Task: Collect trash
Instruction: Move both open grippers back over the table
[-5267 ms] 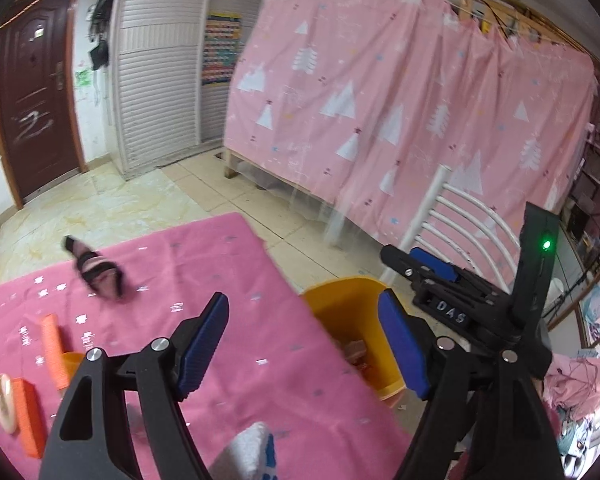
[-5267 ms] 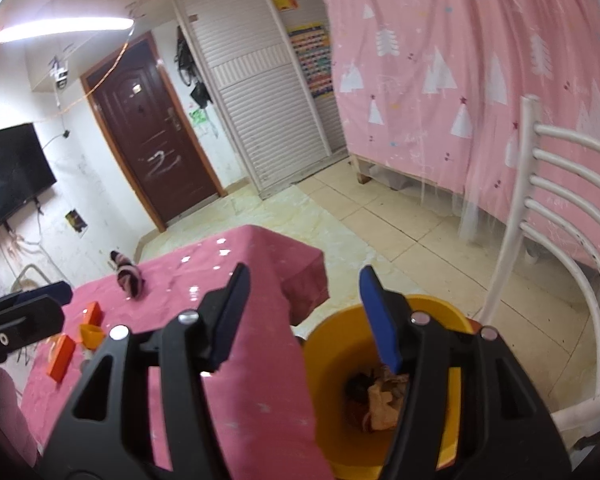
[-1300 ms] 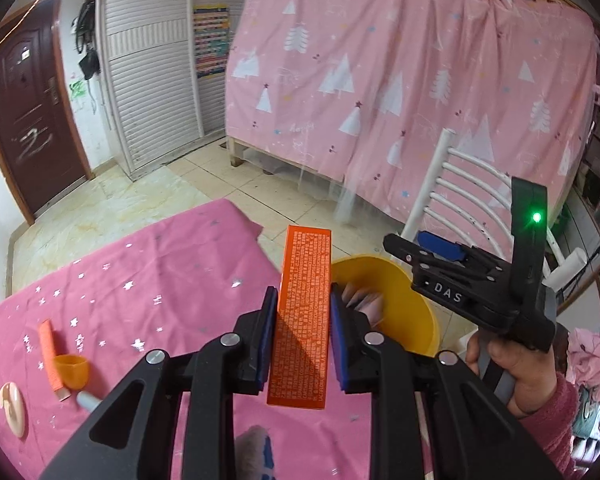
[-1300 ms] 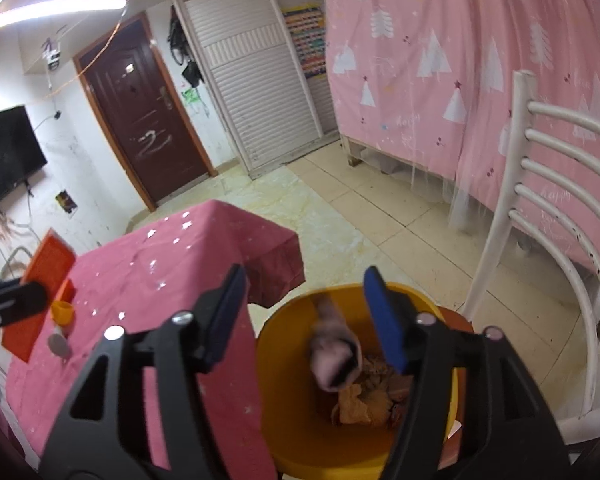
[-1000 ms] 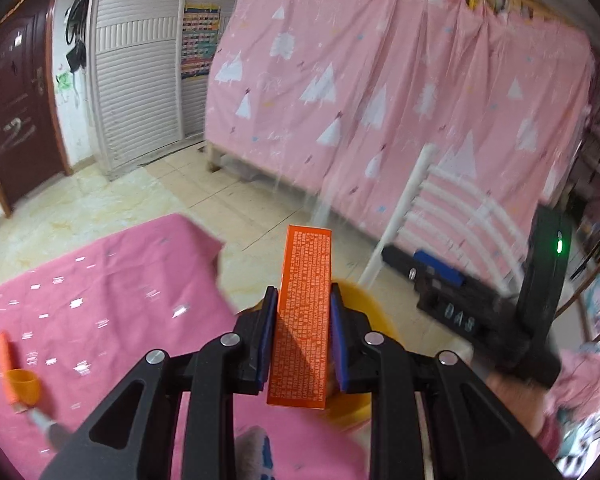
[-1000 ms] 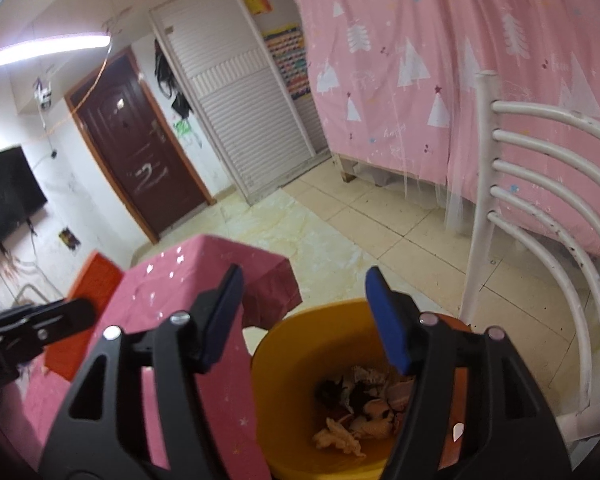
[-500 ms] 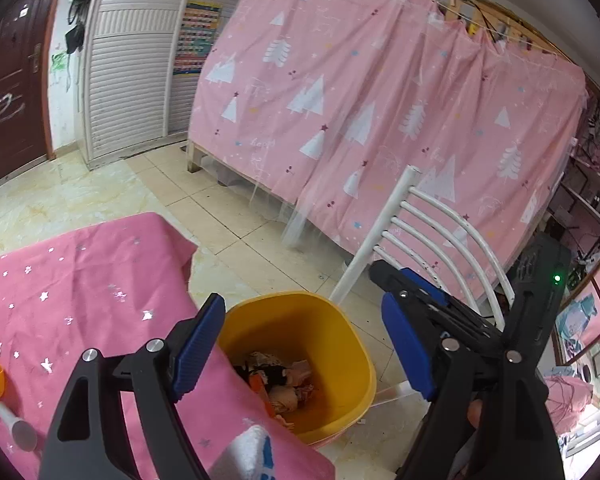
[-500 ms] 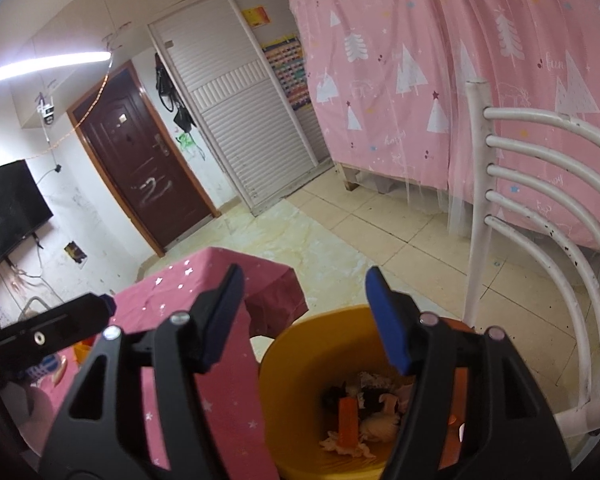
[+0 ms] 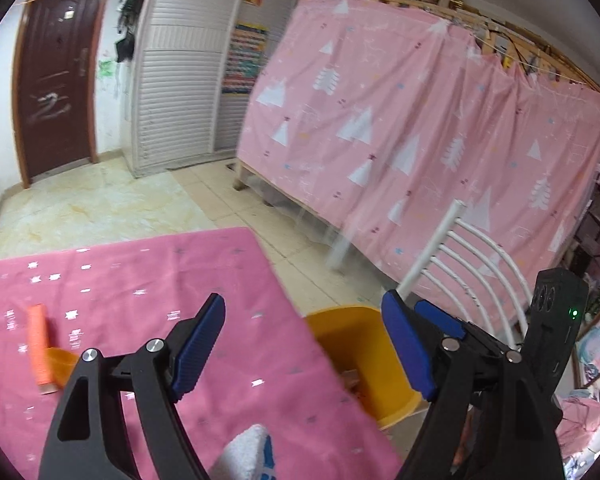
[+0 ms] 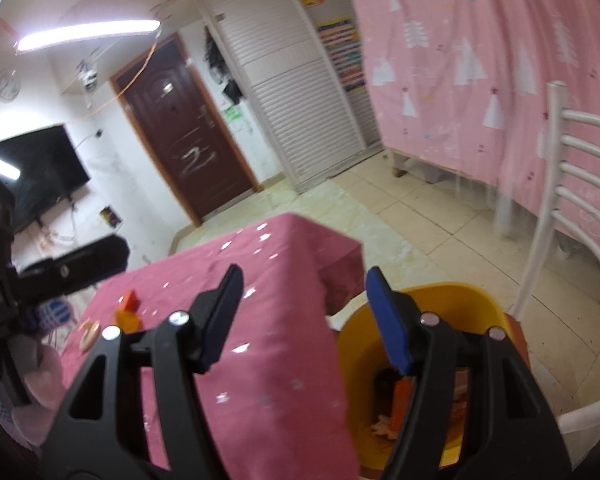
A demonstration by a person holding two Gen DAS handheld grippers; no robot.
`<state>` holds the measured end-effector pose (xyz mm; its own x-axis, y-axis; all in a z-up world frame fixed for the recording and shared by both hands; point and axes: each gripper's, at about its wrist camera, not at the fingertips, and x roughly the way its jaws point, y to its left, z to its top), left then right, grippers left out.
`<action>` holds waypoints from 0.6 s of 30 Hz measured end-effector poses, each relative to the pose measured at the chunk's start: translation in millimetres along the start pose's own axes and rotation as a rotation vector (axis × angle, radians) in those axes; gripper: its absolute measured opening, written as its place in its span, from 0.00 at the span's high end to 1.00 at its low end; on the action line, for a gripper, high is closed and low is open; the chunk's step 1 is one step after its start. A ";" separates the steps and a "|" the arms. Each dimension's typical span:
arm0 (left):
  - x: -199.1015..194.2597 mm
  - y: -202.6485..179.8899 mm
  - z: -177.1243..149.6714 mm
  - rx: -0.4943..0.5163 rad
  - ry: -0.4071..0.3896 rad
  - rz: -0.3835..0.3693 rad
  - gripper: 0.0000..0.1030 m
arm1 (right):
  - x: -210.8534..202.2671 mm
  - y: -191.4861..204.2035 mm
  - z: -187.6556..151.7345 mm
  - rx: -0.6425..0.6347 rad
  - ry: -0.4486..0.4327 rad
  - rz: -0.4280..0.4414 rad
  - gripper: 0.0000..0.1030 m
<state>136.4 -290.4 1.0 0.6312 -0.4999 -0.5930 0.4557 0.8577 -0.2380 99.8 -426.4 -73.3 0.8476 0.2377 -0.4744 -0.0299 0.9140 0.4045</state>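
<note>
Both grippers I'm holding gape wide, gripping nothing: left gripper (image 9: 302, 344) over the pink tablecloth (image 9: 148, 280), right gripper (image 10: 304, 312) above the yellow bin (image 10: 456, 300), where an orange piece (image 10: 402, 404), seemingly trash, lies.

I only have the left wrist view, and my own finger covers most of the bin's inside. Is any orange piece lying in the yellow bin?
Observer: Yes. The right wrist view looks down into the yellow bin, and an orange flat piece stands on end there among pale scraps.
Operator: I see only the side of the right gripper. Is it carrying anything?
Observer: No. The right gripper is open, with nothing between its jaws.
</note>
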 end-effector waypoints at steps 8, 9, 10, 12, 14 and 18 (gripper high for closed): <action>-52.8 56.6 -9.6 0.013 -0.028 0.175 0.27 | 28.8 65.0 -20.6 -0.142 0.102 0.072 0.32; -59.3 66.5 -10.7 0.012 -0.030 0.193 0.25 | 31.4 71.8 -22.7 -0.161 0.112 0.074 0.32; -64.2 74.8 -11.8 0.009 -0.029 0.204 0.24 | 36.8 81.4 -25.6 -0.189 0.131 0.080 0.32; -73.0 93.1 -13.4 -0.001 -0.027 0.239 0.24 | 43.2 94.7 -30.3 -0.224 0.156 0.092 0.32; -83.2 115.2 -16.1 -0.022 -0.030 0.275 0.24 | 49.5 112.1 -35.7 -0.270 0.183 0.107 0.32; -100.2 158.2 -18.1 -0.084 -0.033 0.323 0.23 | 59.9 139.9 -42.1 -0.350 0.224 0.127 0.32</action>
<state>133.9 -102.4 8.8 0.7557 -0.2026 -0.6228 0.1762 0.9788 -0.1046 124.1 -270.6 -78.0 0.6909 0.3858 -0.6114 -0.3372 0.9200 0.1995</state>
